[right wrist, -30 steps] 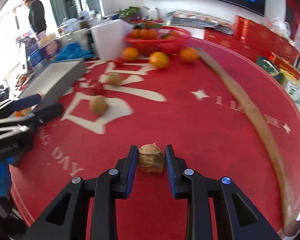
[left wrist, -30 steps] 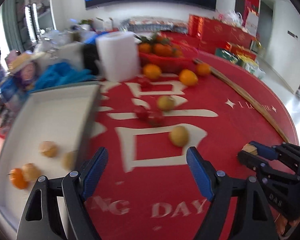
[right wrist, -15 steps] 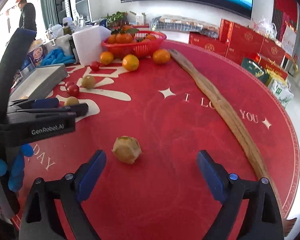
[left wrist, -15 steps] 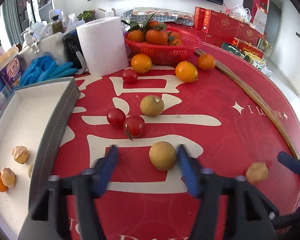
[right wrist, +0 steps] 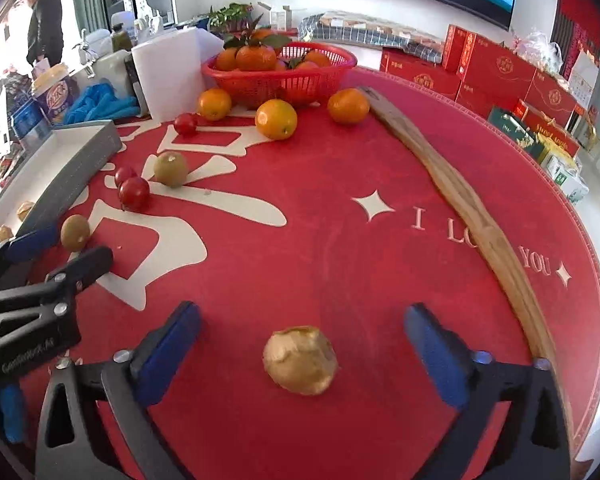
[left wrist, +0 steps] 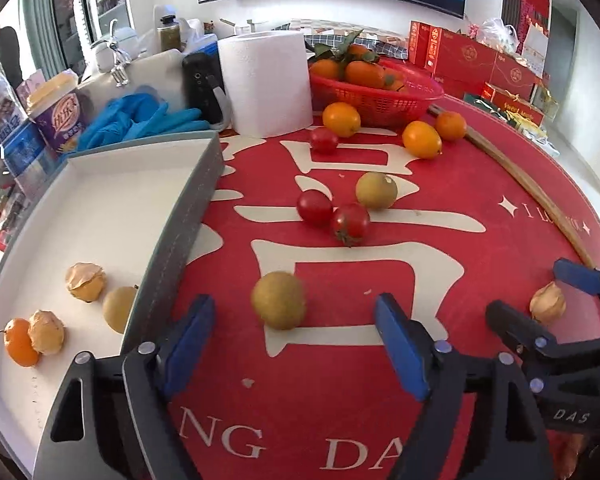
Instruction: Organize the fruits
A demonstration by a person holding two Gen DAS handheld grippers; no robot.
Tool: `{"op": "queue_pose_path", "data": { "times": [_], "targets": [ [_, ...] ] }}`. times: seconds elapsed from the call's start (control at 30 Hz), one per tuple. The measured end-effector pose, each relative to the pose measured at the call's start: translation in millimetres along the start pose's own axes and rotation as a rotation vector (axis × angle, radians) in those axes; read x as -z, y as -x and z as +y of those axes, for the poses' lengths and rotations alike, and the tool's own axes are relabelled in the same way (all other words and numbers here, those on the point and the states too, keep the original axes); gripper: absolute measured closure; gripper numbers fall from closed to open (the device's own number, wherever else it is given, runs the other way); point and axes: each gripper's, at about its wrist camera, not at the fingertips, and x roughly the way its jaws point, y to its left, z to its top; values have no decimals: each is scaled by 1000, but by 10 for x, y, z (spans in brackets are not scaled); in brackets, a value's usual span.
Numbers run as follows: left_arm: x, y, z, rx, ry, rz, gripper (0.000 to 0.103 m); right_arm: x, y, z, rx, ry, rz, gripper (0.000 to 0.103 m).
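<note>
In the left wrist view a brown-green round fruit [left wrist: 278, 300] lies on the red mat between the pads of my left gripper [left wrist: 296, 340]. The jaws are opening and neither pad touches it. A papery husked fruit [right wrist: 300, 360] sits on the mat between the wide, still opening jaws of my right gripper [right wrist: 302, 358], clear of both pads. The white tray [left wrist: 180, 232] at the left holds two husked fruits [left wrist: 85, 282], a brown-green fruit and a small orange [left wrist: 18, 342]. Each gripper shows in the other's view: left gripper [right wrist: 60, 250], right gripper [left wrist: 546, 298].
Cherry tomatoes [left wrist: 350, 220] and another brown-green fruit [left wrist: 376, 190] lie mid-mat. Loose oranges [left wrist: 422, 139] sit before a red basket [left wrist: 416, 98] of oranges. A paper roll [left wrist: 266, 84] and blue gloves [left wrist: 140, 114] stand behind the tray. A wooden strip [right wrist: 472, 208] curves along the right.
My right gripper let go of the husked fruit and opened wide. My left gripper came off the tray edge, narrowed around the brown-green fruit, then spread again.
</note>
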Motion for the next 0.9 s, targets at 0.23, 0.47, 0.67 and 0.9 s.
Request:
{"op": "queue_pose_path", "data": {
  "times": [0.23,0.47,0.67,0.9],
  "targets": [
    [-23,-43,-42,14,-11,14,8,6,5,-10,-4,-2,-4,0],
    [-26,-66,-29,3,2,23,3,4,3,-11,-4,-2,-5,0],
    [-24,-73,-19,1,7,26,2,7,4,-12,-4,-2,-5,0],
    [1,-40,-72,16,-38,22,2,19,19,-107,37,-55,-2,0]
  ]
}}
